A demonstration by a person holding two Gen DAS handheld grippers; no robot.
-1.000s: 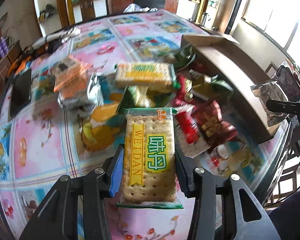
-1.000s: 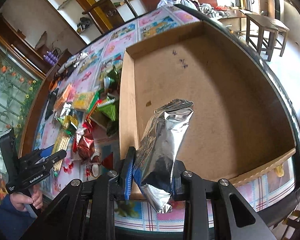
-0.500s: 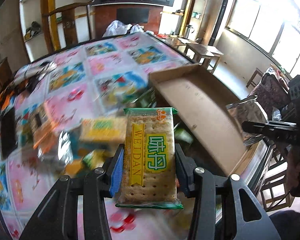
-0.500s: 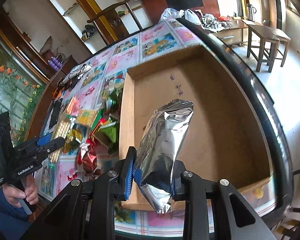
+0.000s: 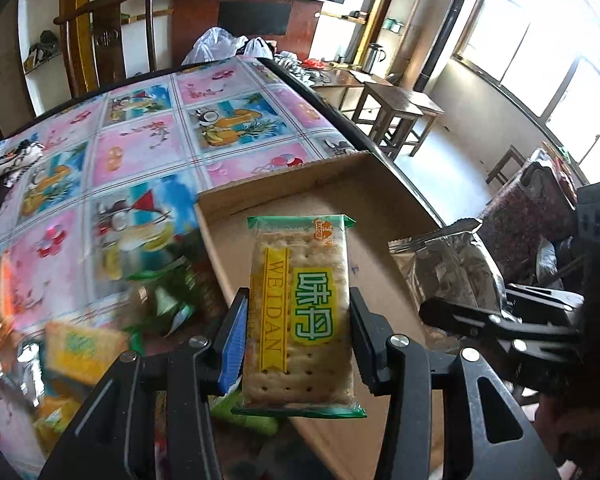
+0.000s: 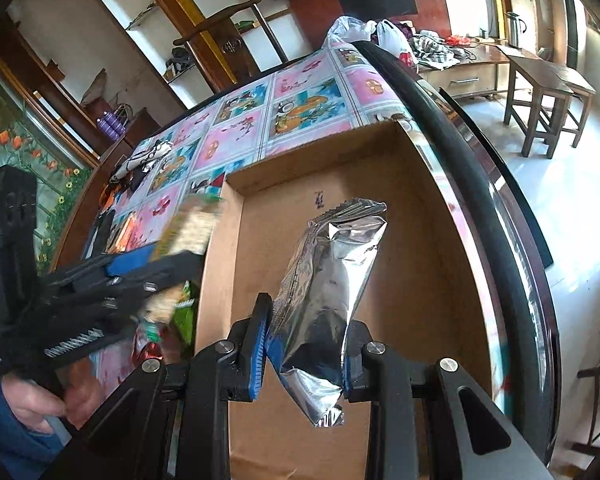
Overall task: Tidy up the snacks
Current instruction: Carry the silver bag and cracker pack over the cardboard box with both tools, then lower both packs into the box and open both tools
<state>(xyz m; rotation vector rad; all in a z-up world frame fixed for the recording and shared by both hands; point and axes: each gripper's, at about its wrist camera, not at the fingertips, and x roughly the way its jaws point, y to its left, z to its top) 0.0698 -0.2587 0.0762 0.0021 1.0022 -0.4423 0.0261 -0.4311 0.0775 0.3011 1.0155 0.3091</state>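
The left gripper [image 5: 298,340] clamps a green-edged pack of WEIDAN crackers [image 5: 300,316] above the near left wall of the shallow brown cardboard box [image 6: 428,240]. The right gripper [image 6: 306,354] pinches a crinkled silver foil pouch [image 6: 328,288] over the box's bare floor.

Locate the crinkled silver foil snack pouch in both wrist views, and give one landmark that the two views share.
Left wrist view: silver foil pouch at right of centre, clamped in the right gripper, over the box.
Right wrist view: the pouch at centre, upright between that gripper's fingers.
Shared landmark: the open brown cardboard box at the table's edge.
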